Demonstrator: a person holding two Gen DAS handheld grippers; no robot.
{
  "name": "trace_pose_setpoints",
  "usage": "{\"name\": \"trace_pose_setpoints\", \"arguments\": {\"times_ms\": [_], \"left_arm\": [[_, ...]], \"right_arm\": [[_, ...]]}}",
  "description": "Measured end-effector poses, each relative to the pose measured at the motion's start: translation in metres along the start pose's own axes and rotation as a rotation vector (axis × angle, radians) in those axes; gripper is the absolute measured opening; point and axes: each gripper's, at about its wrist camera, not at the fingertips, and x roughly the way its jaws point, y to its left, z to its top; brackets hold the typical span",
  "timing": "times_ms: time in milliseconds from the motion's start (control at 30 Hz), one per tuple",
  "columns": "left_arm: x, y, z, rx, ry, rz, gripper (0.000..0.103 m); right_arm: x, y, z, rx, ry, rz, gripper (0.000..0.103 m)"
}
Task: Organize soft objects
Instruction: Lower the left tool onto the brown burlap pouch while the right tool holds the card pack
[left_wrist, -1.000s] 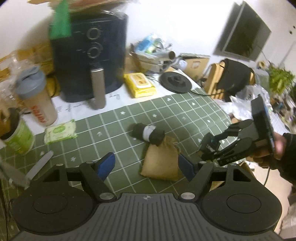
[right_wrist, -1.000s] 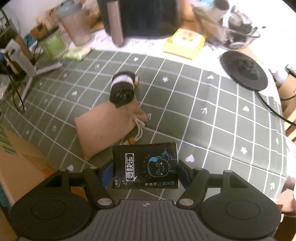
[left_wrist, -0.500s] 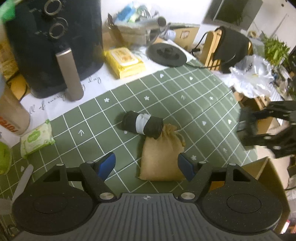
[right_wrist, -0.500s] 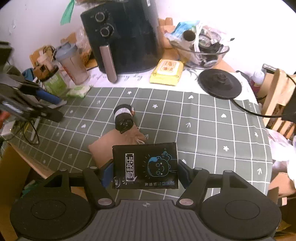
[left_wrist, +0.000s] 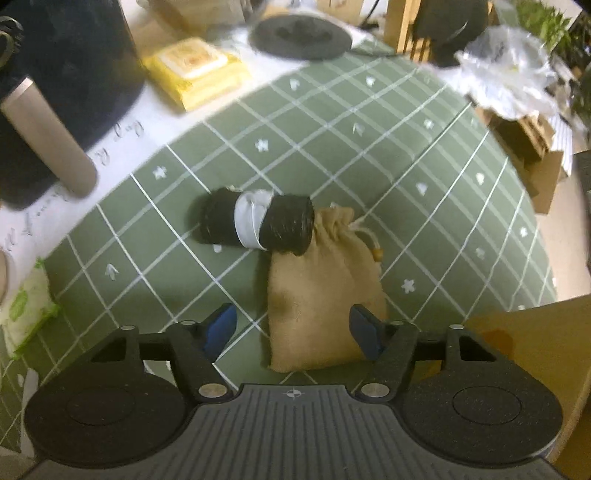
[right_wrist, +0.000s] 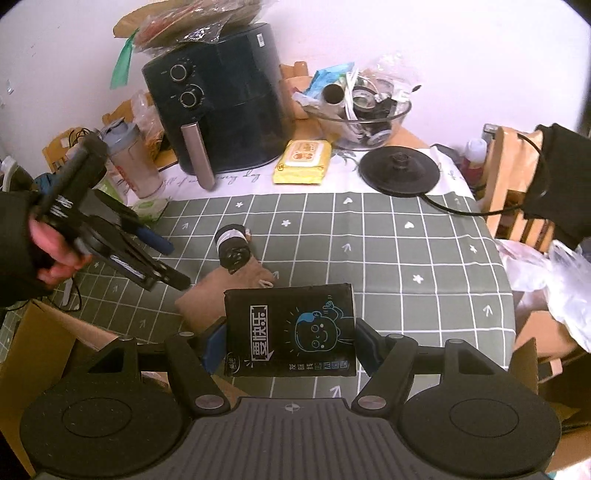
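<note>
Midway by the look of it: black packet (right_wrist: 290, 330) clamped in right gripper (right_wrist: 290, 341), lower centre of frame, not yet stowed. Still loose on table (left_wrist: 369, 155): tan drawstring pouch (left_wrist: 321, 291) and black roll (left_wrist: 258, 221), touching, mid-frame. Left gripper (left_wrist: 295, 328) just above pouch, jaws apart though just narrowing, pouch's lower end between unpressed pads.

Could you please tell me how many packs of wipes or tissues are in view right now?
3: a yellow wipes pack beside the air fryer, a green-and-white pack at the tablecloth's left edge, and a black tissue pack gripped in the right tool. Clutter may hide more.
</note>
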Motion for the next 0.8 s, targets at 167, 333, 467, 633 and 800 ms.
{"name": "trace_pose_setpoints", "arguments": {"times_ms": [167,333,467,633,800], "left_arm": [[0.023,0.005,0.007,-0.024,0.035,0.001,0.055],[0.040,0.009,0.011,-0.065,0.065,0.017,0.039],[0.046,0.009,0.009,-0.091,0.062,0.012,0.020],[0.041,0.011,0.007,-0.081,0.060,0.009,0.003],[0.030,0.005,0.010,-0.030,0.051,-0.002,0.003]], "right_arm": [[-0.009,-0.002,-0.007,0.020,-0.010,-0.007,0.072],[-0.015,-0.006,-0.015,0.045,-0.017,-0.012,0.072],[-0.017,-0.007,-0.019,0.058,-0.018,-0.009,0.072],[-0.019,-0.007,-0.021,0.060,-0.020,0.000,0.072],[-0.018,-0.007,-0.021,0.054,-0.017,0.016,0.072]]}}
